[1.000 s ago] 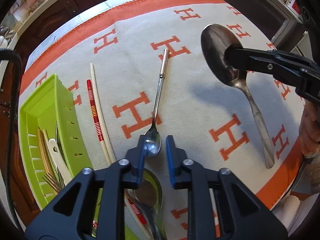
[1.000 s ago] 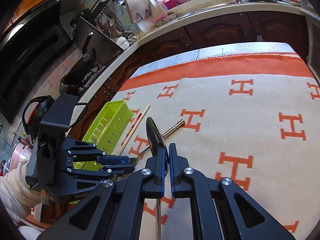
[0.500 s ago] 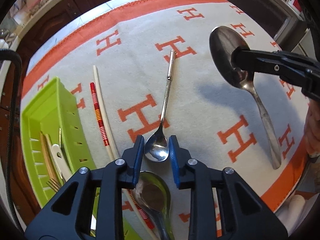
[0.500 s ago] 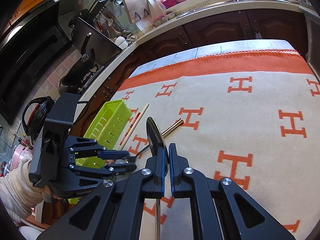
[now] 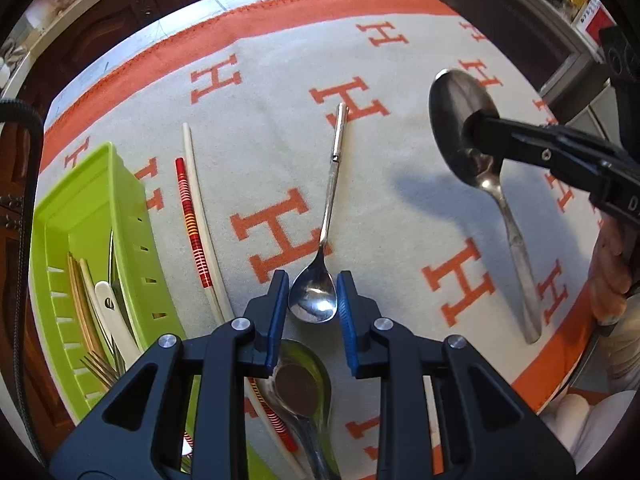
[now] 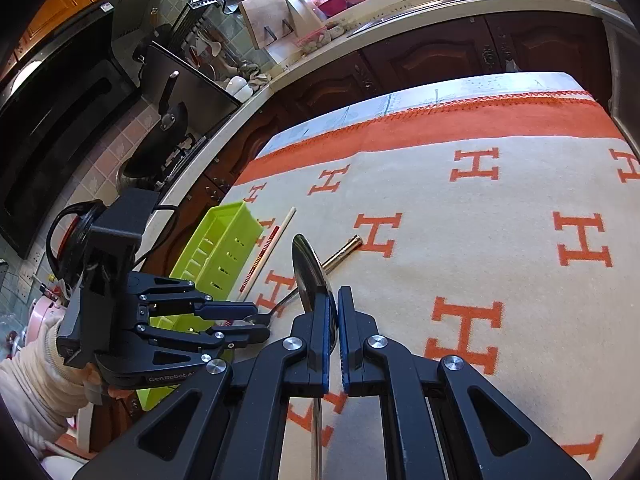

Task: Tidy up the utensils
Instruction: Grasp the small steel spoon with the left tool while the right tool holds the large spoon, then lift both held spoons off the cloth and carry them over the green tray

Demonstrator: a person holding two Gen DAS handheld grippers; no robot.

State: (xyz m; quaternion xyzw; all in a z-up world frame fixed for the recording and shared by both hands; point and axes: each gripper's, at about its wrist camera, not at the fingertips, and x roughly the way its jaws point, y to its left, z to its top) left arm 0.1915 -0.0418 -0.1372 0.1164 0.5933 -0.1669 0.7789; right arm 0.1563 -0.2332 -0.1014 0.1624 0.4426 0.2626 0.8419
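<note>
Kitchen setting; surface [image 5: 256, 80] draped in cream cloth with orange H motifs, dark cabinets behind.

Small spoon [image 5: 326, 216] flat on the cloth, bowl toward camera, handle pointing away. Left gripper [image 5: 312, 300] now straddling the bowl; a second ago bowl partly under the left pad, now centred in the gap. Jaws just been closing, bowl between them, pads near the rim but contact not evident: spread, not yet pinching. Probable meaning: alignment done, pinch imminent, then transfer to green tray [image 5: 60, 216].

Large spoon [image 5: 496, 184] pinched at the bowl by right gripper [image 6: 334, 308], pads pressed together on it, held above the cloth, handle hanging down. No visible shift in that hold across the second.

Tray at left edge of surface, already holding forks and pale handles. Two chopsticks [image 5: 196, 216] beside the tray, unsorted.

Hard to make out: another spoon in a green rest [image 5: 308, 376] below the left gripper, mostly covered by its frame. Chopstick near ends hidden there too. Tray contents partly cut off. Pad-to-bowl contact uncertain.
</note>
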